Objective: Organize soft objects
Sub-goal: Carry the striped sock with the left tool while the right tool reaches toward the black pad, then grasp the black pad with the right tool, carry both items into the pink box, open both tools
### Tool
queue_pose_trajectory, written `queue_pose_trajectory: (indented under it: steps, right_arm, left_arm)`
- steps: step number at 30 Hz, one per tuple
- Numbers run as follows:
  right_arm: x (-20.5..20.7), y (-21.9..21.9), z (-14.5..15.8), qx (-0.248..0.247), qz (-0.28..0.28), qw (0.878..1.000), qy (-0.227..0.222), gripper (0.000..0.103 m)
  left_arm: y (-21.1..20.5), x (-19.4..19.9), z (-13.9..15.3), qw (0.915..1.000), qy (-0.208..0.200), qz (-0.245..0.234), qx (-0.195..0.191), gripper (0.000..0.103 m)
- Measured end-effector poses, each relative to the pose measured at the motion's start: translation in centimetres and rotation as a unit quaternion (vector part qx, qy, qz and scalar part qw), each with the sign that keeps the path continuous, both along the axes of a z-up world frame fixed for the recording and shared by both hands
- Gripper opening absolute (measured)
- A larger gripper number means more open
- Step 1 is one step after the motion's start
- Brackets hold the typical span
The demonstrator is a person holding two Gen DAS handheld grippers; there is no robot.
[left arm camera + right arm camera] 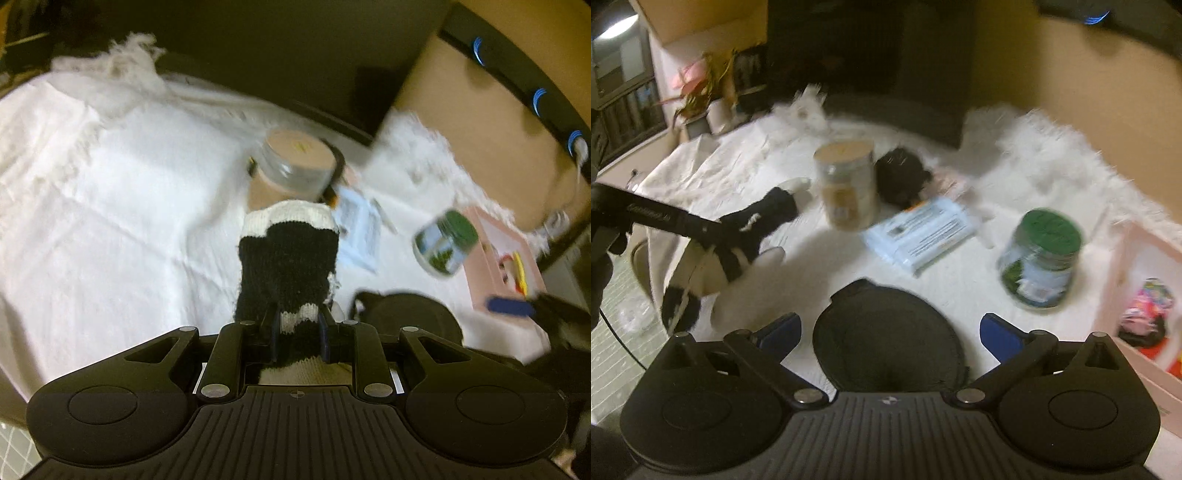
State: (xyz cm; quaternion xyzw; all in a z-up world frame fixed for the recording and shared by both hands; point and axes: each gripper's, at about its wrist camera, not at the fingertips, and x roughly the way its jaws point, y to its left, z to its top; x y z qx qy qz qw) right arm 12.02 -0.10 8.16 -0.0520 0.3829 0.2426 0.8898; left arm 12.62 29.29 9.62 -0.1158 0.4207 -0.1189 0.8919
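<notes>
I am holding the black-and-white knitted sock [288, 266] in my left gripper [298, 332]; its fingers are clamped on the sock's lower band, and the sock is running straight out ahead of them along their line, cuff farthest away, lifted off the white-covered worktop [110, 192]. In the right view the sock [746, 236] is hanging out to the left, well apart from my right gripper [890, 334].

My right fingers are standing wide apart and empty, straddling a black rounded soft piece [886, 332] lying flat on the worktop directly between them, its long axis running fore and aft. My right hand is the nearer one. The pink box [1145, 295] is lying to my right; I judge it the likely destination.
</notes>
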Motion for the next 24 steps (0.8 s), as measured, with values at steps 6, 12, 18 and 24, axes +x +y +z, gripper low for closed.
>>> queue_pose_trajectory:
  steps: [6,12,18,24]
  right_arm:
    - [0.7,2.1,-1.1,-0.048,0.084,0.995,-0.016,0.103]
    - [6.9,-1.7,-2.9,0.057,-0.026,0.993,0.101,0.089]
    - [6.7,-2.3,-5.5,0.096,-0.036,0.978,0.183,0.041]
    - [2.5,-2.4,-3.3,0.146,0.036,0.972,0.183,0.039]
  left_arm:
    - [-1.1,-1.0,-1.2,0.9995,0.024,-0.020,-0.008,0.024]
    - [-2.8,-2.2,-2.7,0.9964,0.056,-0.042,-0.047,0.024]
    - [-4.2,-2.1,-4.2,0.9942,0.075,-0.054,-0.056,0.024]
    - [-4.5,-1.8,-4.1,0.9945,0.077,-0.058,-0.040,0.024]
